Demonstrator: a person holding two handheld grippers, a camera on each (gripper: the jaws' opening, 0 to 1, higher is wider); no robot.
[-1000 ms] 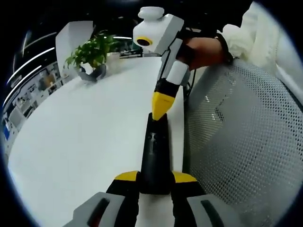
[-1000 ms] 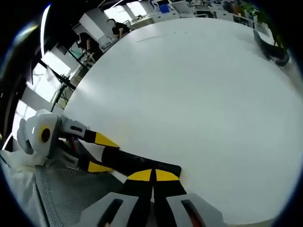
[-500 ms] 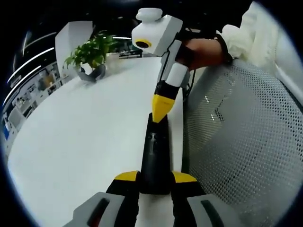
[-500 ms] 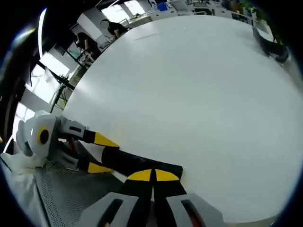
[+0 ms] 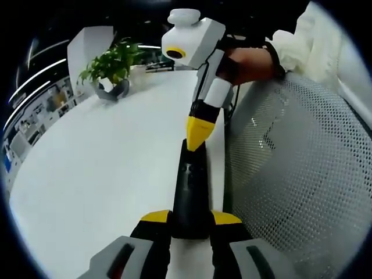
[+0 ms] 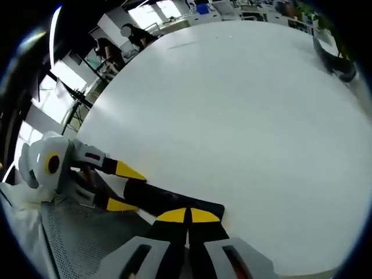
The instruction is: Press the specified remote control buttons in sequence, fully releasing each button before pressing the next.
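Left tongs (image 5: 190,224): clamped on long black plastic remote control (image 5: 190,192) at white desk (image 5: 104,168) edge.
Right tongs (image 5: 197,136): jaws closed together, yellow tips pressing down on remote's far end.

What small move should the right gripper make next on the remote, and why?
Probably lift the right gripper slightly off the remote. Its shut yellow tip seems to rest on the remote's far end, while the left gripper clamps the near end at the table edge, and each button needs full release before the next press.

We see a broad white table (image 6: 232,116), a potted plant (image 5: 110,67) on it, a white mesh chair back (image 5: 296,174) just beside its edge, and bright windows (image 6: 49,99) beyond.
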